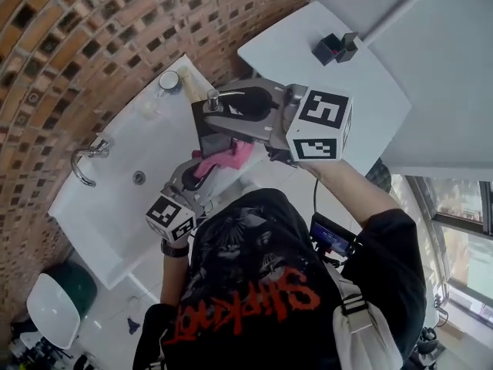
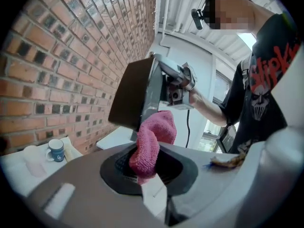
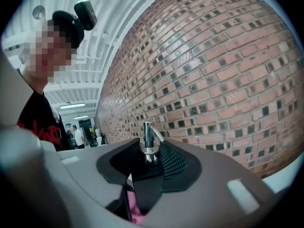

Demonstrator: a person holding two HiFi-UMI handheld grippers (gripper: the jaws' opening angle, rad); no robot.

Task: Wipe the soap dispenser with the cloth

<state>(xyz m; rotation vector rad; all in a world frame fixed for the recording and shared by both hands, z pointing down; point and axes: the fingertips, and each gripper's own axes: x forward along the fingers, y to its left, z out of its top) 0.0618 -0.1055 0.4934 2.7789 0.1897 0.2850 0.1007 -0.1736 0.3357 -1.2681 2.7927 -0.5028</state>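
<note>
The soap dispenser [image 1: 209,123] is a black box with a chrome pump [image 3: 148,144]. My right gripper [image 1: 225,119] is shut on it and holds it in the air above the sink. A pink cloth [image 1: 225,159] is bunched between the jaws of my left gripper [image 1: 209,169], which is shut on it just below the dispenser. In the left gripper view the cloth [image 2: 150,146] rises from the jaws and touches the lower edge of the dispenser [image 2: 133,96]. The right gripper view shows the pump upright between the jaws, with a bit of cloth [image 3: 137,213] underneath.
A white sink [image 1: 104,214] with a chrome faucet [image 1: 86,159] stands against the brick wall. A mug [image 1: 169,81] sits at its far corner. A white shelf [image 1: 285,48] at the back bears small black boxes [image 1: 334,48]. A round bin [image 1: 54,308] stands on the floor at lower left.
</note>
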